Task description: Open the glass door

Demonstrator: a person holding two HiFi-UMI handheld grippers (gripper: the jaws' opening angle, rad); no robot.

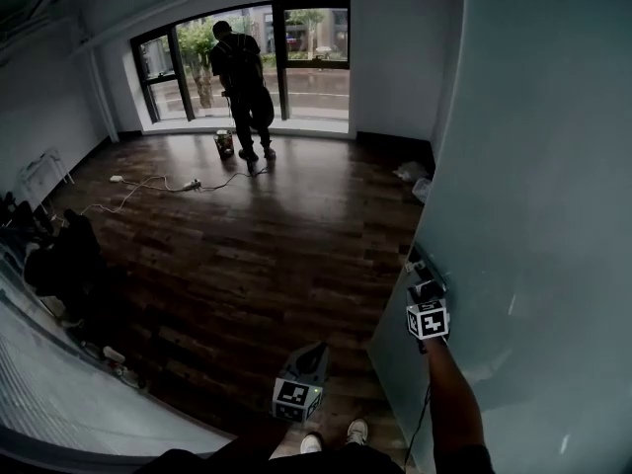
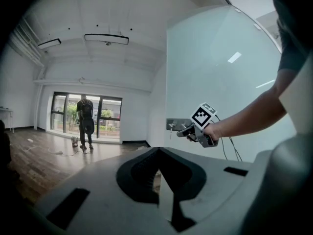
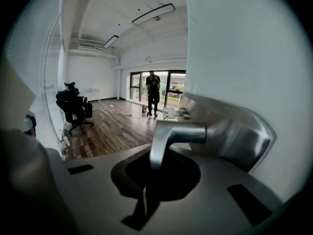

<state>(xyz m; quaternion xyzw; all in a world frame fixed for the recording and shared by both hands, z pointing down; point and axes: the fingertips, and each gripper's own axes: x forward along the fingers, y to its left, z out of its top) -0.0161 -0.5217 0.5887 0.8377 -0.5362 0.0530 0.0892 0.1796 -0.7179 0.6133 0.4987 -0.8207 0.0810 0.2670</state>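
1. Your right gripper (image 1: 419,267) sits at about 4 o'clock in the head view, right against the edge of the glass door (image 1: 538,166). Your bare forearm (image 1: 449,393) runs back from it toward 5 o'clock.
2. In the right gripper view its tongs are clamped on the door handle (image 3: 173,133), a metal lever that bends down between them. The lever comes out of a brushed metal plate (image 3: 244,138) fixed to the door at 3 o'clock.
3. The glass door is frosted and pale. It fills the right of the head view from 1 o'clock down to 5 o'clock, standing upright with its near edge over the wooden floor (image 1: 257,255).
4. Your left gripper (image 1: 318,349) hangs at 6 o'clock in the head view, well apart from the door and pointing out over the floor. In the left gripper view its tongs are together with nothing between them.
5. Your shoes (image 1: 334,440) show at 6 o'clock, just below the left gripper.
6. A person (image 1: 240,77) stands at 11 o'clock, back to you, in front of the window (image 1: 316,57). A small container (image 1: 224,143) stands on the floor just beside their feet.
7. A white cable (image 1: 148,186) trails across the floor at 10 o'clock.
8. In the right gripper view a black office chair (image 3: 73,106) stands at 9 o'clock.
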